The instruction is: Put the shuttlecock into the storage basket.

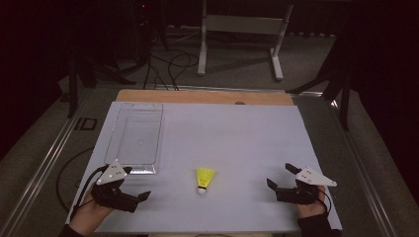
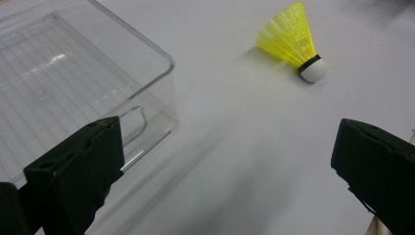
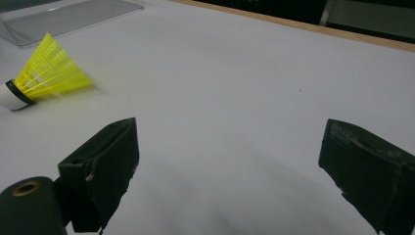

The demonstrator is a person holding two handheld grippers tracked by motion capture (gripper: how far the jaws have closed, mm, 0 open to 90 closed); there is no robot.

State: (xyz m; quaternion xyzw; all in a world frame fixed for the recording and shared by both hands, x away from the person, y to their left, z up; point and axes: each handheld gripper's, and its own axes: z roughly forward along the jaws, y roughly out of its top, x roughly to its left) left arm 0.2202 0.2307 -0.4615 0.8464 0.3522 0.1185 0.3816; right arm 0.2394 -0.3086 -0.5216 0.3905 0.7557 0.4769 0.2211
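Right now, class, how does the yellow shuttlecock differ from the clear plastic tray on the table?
The shuttlecock is bright yellow with a white cork tip; the tray is colourless and see-through. The shuttlecock is small and cone-shaped, lying on its side; the tray is far larger, flat and rectangular, open side up. Both rest on the white table, untouched by either gripper.

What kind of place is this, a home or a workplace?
Probably a lab or recording room, not a home: a white work table under bright light in dark surroundings, loose cables on grey carpet, and a metal desk frame behind.
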